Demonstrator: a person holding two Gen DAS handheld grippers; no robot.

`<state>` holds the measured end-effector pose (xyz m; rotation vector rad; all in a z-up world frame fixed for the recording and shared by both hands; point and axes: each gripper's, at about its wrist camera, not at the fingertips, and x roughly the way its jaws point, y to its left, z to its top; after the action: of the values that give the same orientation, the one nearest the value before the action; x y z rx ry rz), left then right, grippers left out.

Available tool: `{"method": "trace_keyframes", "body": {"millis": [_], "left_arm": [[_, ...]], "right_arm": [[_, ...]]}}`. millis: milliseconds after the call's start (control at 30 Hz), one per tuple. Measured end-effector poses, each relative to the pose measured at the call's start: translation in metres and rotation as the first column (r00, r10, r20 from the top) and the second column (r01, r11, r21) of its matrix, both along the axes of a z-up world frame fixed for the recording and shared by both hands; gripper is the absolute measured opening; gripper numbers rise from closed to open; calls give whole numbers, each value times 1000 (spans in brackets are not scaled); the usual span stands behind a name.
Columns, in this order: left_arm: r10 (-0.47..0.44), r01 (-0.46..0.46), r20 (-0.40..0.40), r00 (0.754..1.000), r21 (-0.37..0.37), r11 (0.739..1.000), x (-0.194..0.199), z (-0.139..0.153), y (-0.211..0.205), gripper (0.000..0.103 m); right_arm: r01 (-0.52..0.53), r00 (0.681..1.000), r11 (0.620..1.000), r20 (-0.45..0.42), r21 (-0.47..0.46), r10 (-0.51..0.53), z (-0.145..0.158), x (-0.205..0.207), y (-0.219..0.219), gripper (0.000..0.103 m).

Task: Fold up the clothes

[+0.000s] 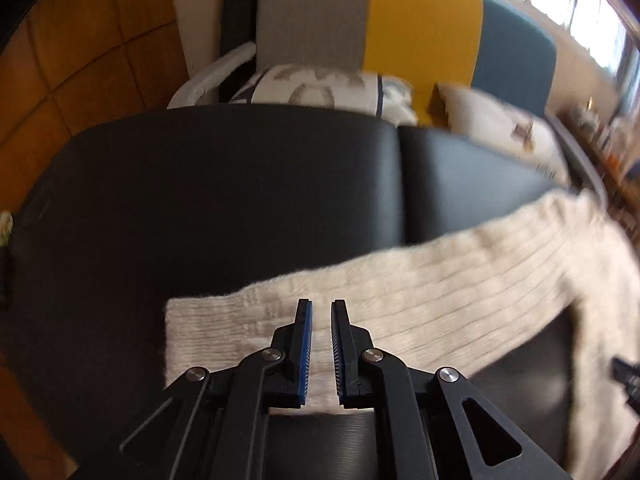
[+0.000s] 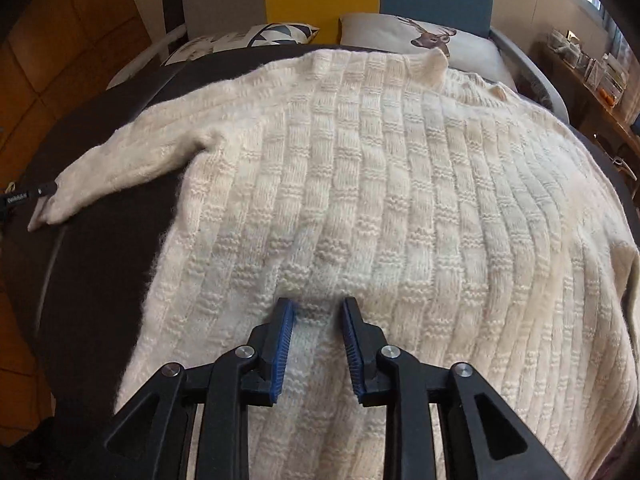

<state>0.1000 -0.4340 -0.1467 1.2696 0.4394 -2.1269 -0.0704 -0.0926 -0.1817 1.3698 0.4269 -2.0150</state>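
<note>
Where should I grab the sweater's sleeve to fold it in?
Probably at the cuff, coming from above: the sleeve lies flat and stretched out on the black table, its free end clear of the sweater body.

We see a black table (image 2: 100, 248) filling the lower and left frame. Behind it, at the top, stand three panels: grey (image 1: 312, 12), yellow (image 1: 424, 28) and blue (image 1: 516, 56). Below them lie two pillows, a patterned one (image 2: 244, 38) at upper left and a deer pillow (image 2: 432, 36) to its right. Wooden floor (image 1: 88, 52) shows at far left, a window (image 1: 560, 4) at upper right, a cluttered shelf (image 2: 592, 72) at right.
</note>
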Motion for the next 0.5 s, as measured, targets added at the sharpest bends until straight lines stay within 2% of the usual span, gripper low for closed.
{"method": "trace_keyframes", "body": {"millis": [33, 67, 167, 267, 333, 367, 433, 500], "left_arm": [[8, -9, 26, 1000, 23, 1000, 2, -12, -4, 10], [17, -18, 19, 1000, 41, 999, 6, -20, -8, 11], [48, -48, 9, 999, -6, 999, 12, -24, -20, 13], [89, -89, 8, 996, 4, 996, 14, -26, -39, 13], [120, -120, 22, 993, 21, 993, 12, -24, -53, 12], [125, -124, -9, 992, 67, 990, 11, -17, -57, 12], [105, -87, -131, 986, 136, 987, 7, 13, -57, 12], [-16, 46, -239, 971, 119, 992, -21, 45, -37, 13]], "right_arm": [[15, 1000, 1000, 21, -8, -15, -1, 0, -1, 26], [26, 999, 999, 39, -18, -25, -1, -1, -3, 26], [48, 995, 998, 87, -44, -44, -3, 0, -10, 26], [45, 993, 997, 110, -61, -38, -2, 3, -19, 26], [39, 990, 985, 141, -167, -16, 16, -4, -13, 26], [38, 991, 975, 136, -220, -8, 31, -11, -6, 26], [29, 996, 957, 87, -289, -4, 63, -33, 11, 26], [26, 1000, 949, 17, -314, -22, 90, -69, 29, 28]]}}
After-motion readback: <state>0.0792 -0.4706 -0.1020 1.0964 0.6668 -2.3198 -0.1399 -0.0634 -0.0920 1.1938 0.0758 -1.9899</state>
